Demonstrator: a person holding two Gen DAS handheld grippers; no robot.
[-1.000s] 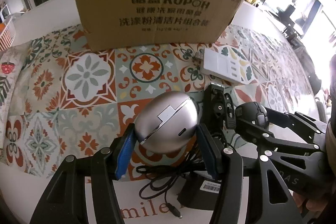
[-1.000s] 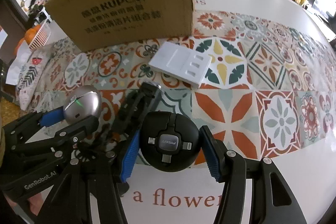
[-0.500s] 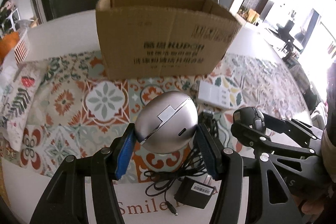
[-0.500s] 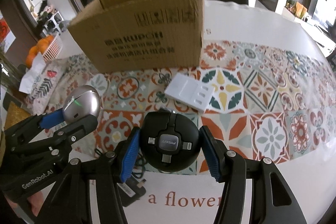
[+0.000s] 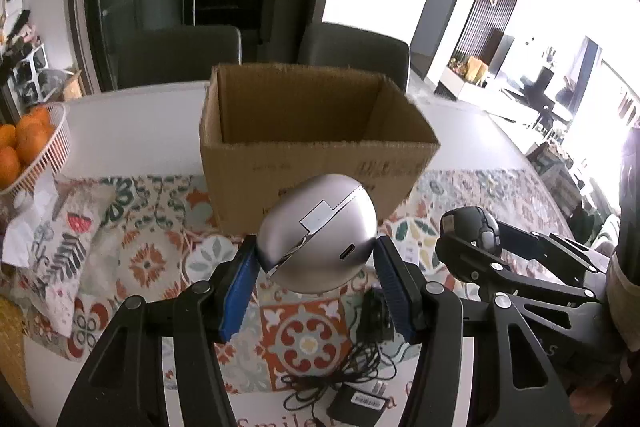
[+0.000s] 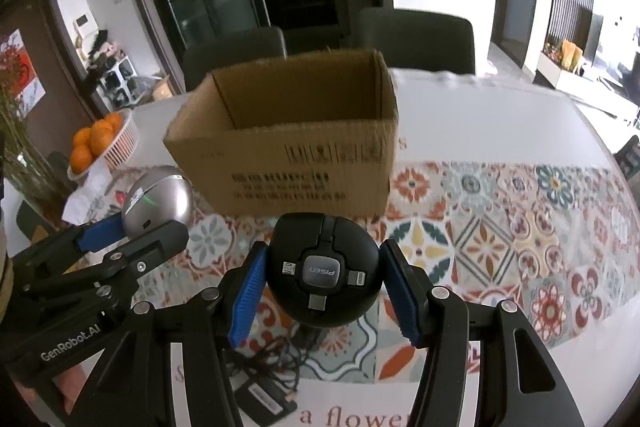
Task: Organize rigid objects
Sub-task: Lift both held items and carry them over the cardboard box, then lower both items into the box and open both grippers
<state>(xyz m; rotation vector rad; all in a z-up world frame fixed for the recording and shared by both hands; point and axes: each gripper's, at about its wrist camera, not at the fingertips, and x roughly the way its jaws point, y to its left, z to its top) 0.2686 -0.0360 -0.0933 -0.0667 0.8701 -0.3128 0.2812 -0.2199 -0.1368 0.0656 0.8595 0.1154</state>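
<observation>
Grippers both loaded: left hand-held gripper (image 5: pixel 316 267) clamps the silver egg-shaped gadget (image 5: pixel 318 233), right hand-held gripper (image 6: pixel 322 287) pinches the round black charger (image 6: pixel 322 269), each raised above the counter (image 6: pixel 480 131) because the open cardboard box (image 6: pixel 288 143) waits just ahead

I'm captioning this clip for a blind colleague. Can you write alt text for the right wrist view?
The right tongs, blue-padded, grip a round black Pisen cable hub above a patterned tablecloth, facing an open cardboard box. At left, the left tongs hold a silver egg-shaped case; a basket of oranges sits behind.
</observation>
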